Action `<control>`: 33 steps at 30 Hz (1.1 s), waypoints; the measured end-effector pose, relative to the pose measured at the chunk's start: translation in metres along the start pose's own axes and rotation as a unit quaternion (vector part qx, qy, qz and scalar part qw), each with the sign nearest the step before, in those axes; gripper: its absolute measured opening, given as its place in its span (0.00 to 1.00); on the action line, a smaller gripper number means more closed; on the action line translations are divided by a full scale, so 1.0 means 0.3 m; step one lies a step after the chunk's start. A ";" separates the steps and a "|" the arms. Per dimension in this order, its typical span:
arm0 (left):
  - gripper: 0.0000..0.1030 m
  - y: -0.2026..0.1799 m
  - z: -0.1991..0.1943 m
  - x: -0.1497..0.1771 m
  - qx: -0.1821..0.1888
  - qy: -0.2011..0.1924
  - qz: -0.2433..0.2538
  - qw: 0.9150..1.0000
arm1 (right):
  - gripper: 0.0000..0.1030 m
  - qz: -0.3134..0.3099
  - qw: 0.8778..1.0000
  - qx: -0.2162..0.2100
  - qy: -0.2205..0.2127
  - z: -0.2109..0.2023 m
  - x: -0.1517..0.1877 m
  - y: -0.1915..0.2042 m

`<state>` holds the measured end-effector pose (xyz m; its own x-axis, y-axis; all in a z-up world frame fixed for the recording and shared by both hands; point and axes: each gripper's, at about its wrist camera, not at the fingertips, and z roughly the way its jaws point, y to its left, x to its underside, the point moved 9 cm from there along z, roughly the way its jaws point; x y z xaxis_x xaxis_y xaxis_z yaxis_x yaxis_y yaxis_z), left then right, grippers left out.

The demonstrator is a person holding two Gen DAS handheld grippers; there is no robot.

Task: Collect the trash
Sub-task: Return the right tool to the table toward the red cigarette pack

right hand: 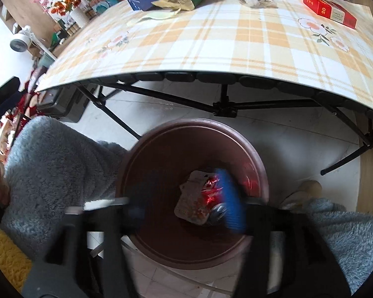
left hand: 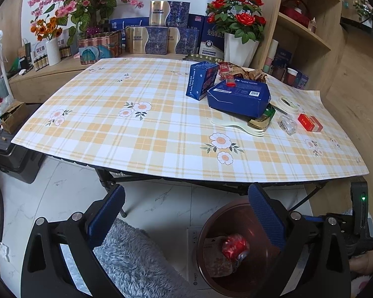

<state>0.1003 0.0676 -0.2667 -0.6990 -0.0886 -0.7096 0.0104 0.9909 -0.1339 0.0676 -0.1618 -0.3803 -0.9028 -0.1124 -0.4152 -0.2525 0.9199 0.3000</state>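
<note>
In the lower part of the right wrist view, the right tongs (right hand: 184, 211) hang blurred over a round brown bin (right hand: 194, 193) on the floor, their blue pads spread wide apart with nothing between them. Inside the bin lie a crushed red can (right hand: 210, 190) and a flat grey packet (right hand: 191, 198), already dropped in. A fluffy grey sleeve (right hand: 54, 178) fills the lower left of that frame.

In the left wrist view, the left tongs (left hand: 186, 221) sit at the bottom of the frame, pads apart and empty, aimed at the checked surface (left hand: 136, 134). The rest of the trash lies on the right side of that surface: a large blue box (left hand: 238, 96) lying on flattened packaging, an upright smaller blue box (left hand: 201, 82) just beside it, a crumpled clear wrapper (left hand: 287, 124), a red carton (left hand: 309, 123) near the right edge, and a pale plastic fork (left hand: 236, 126).

Risks, as I judge them: the surface's front edge overhangs the bin, so tongs rising straight up could knock its underside or the black folding legs (right hand: 223, 106). The red carton sits close to the edge and could be pushed off to the floor. The blue box rests on a loose heap, so lifting it may scatter what lies beneath.

Open room: the left and centre of the surface are bare, giving a free approach from the left of the frame. The white vase of red roses (left hand: 238, 47) crowds the far right.
</note>
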 end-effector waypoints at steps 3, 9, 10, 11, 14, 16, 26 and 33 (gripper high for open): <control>0.94 0.008 0.000 -0.001 0.001 0.000 -0.006 1.000 | 0.94 0.000 1.000 0.000 -0.027 -0.039 -0.022 0.004; 0.94 0.012 0.002 -0.001 0.003 0.001 -0.010 1.000 | 0.94 0.000 0.998 0.011 -0.056 -0.088 -0.047 -0.005; 0.94 0.012 0.003 0.000 0.004 0.001 -0.010 1.000 | 0.94 -0.002 0.998 0.015 -0.063 -0.097 -0.053 -0.005; 0.94 0.013 0.003 0.000 0.007 0.000 -0.011 1.000 | 0.94 -0.005 0.997 0.018 -0.068 -0.107 -0.058 -0.006; 0.94 0.016 0.003 0.001 0.009 0.001 -0.015 1.000 | 0.94 -0.014 0.995 0.026 -0.090 -0.137 -0.076 -0.003; 0.94 0.021 0.002 0.001 0.008 0.001 -0.020 1.000 | 0.94 -0.019 0.993 0.033 -0.108 -0.164 -0.091 -0.005; 0.94 0.065 -0.003 -0.012 -0.010 -0.007 -0.054 0.998 | 0.94 -0.015 0.984 0.066 -0.163 -0.279 -0.188 -0.098; 0.94 0.048 0.023 -0.016 -0.012 0.000 -0.045 0.999 | 0.94 -0.024 0.976 0.129 -0.175 -0.323 -0.365 -0.305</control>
<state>0.1087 0.0816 -0.2698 -0.6969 -0.1782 -0.6947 -0.0704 0.9810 -0.1810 0.1558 -0.2700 -0.2790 -0.7072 -0.0638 -0.7042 -0.1550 0.9857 0.0664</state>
